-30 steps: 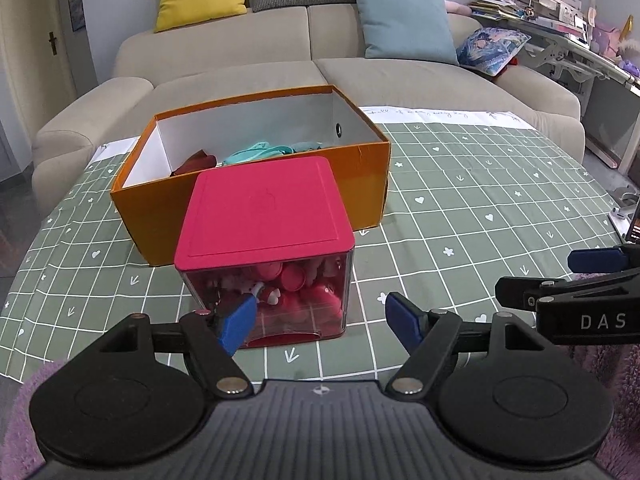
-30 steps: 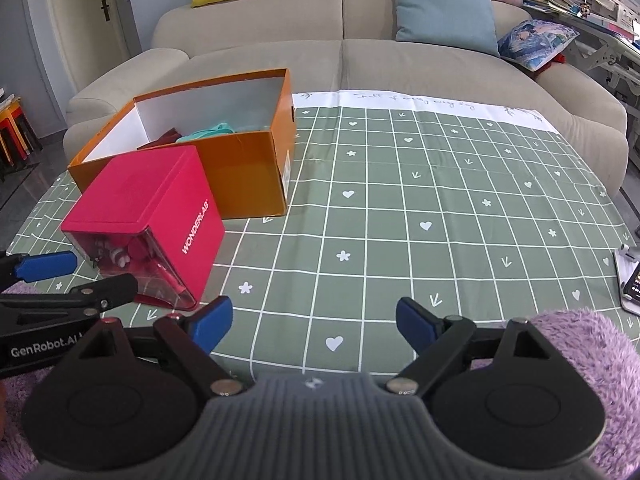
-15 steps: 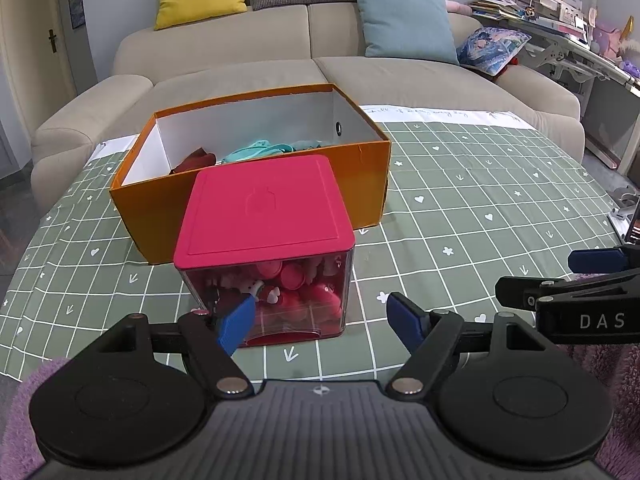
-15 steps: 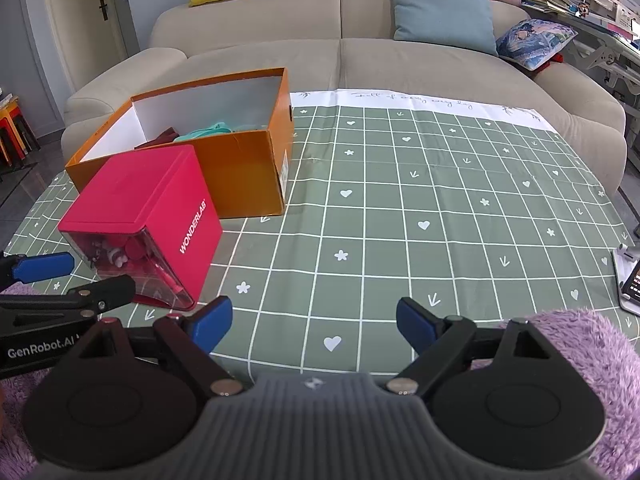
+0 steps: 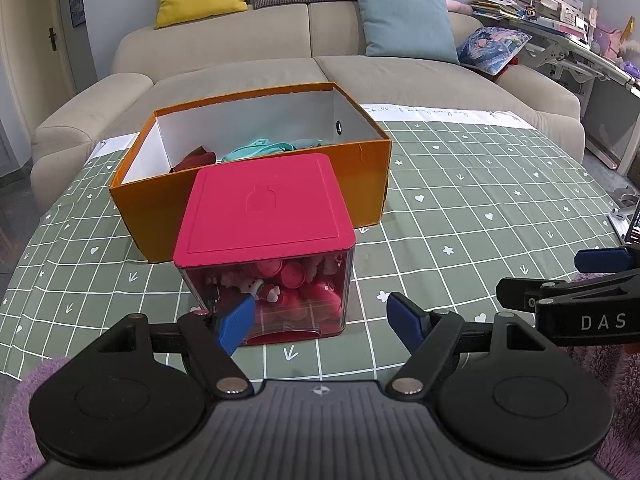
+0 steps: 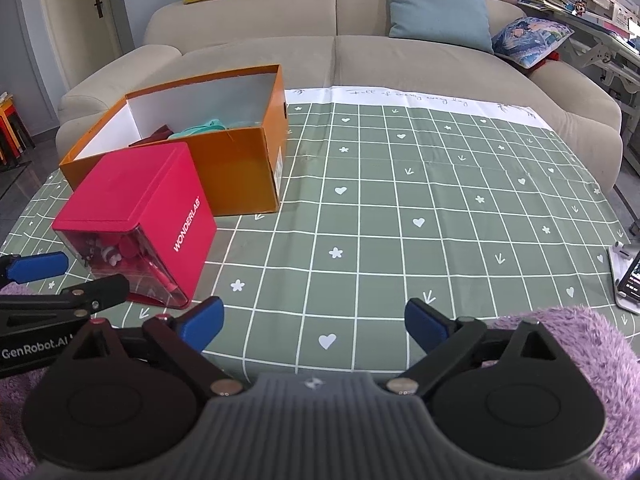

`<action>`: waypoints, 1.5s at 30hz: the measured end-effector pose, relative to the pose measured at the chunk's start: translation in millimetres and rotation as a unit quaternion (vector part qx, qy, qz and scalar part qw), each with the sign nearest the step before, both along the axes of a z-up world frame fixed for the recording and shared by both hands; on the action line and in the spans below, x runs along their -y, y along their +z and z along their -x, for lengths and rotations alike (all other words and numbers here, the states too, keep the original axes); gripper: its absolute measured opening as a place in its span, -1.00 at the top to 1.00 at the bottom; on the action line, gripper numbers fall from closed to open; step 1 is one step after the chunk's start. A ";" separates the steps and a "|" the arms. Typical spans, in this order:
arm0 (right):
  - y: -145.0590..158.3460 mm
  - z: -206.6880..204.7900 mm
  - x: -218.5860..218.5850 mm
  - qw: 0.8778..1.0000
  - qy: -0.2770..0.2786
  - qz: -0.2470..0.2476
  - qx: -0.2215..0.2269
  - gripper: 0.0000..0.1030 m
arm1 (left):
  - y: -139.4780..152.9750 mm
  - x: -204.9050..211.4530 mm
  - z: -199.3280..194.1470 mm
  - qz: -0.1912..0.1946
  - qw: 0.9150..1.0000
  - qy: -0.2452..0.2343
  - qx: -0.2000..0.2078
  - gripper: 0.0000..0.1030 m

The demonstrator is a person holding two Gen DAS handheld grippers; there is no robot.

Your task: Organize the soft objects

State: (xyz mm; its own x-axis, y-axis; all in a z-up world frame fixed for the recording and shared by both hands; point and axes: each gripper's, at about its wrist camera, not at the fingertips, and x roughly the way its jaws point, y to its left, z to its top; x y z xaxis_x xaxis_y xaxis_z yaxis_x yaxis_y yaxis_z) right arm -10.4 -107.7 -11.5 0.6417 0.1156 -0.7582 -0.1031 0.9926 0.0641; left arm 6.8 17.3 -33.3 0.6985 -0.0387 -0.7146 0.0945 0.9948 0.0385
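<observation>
An orange cardboard box [image 5: 360, 168] [image 6: 236, 168] stands open on the green checked tablecloth, with a teal cloth [image 5: 260, 148] [image 6: 204, 126] and a dark red cloth [image 5: 196, 160] inside. In front of it sits a clear cube with a pink lid [image 5: 266, 204] [image 6: 132, 188] holding small pink toys. My left gripper [image 5: 320, 320] hovers open just before the cube, nothing between its blue fingers. My right gripper [image 6: 314, 324] is over bare cloth to the cube's right, its jaws opening wider with nothing between them.
A beige sofa [image 5: 320, 60] with yellow, grey and blue cushions stands behind the table. A phone on a stand [image 6: 628, 280] sits at the table's right edge. Purple fluffy sleeves [image 6: 580, 340] show behind both grippers. A cluttered desk [image 5: 560, 20] is at far right.
The right gripper's blue fingers have spread slightly wider. Both hands and the boxes stay where they were.
</observation>
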 end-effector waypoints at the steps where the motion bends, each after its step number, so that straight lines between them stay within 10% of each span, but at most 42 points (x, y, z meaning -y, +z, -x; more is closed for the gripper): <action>1: -0.1 0.1 -0.2 1.000 0.000 0.000 0.000 -0.85 | -0.2 0.1 0.1 0.000 1.000 0.000 -0.001 -0.71; 45: 0.4 -0.5 -2.1 1.000 0.002 0.001 0.000 -0.85 | 0.3 -3.0 -1.0 0.003 1.000 0.005 -0.006 -0.72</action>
State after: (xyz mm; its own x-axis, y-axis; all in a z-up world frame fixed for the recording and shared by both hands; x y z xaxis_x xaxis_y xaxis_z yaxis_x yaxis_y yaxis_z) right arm -9.9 -105.6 -11.1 0.6410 0.1160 -0.7587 -0.1063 0.9924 0.0619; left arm 7.8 20.2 -33.0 0.6901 -0.0355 -0.7228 0.0847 0.9959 0.0320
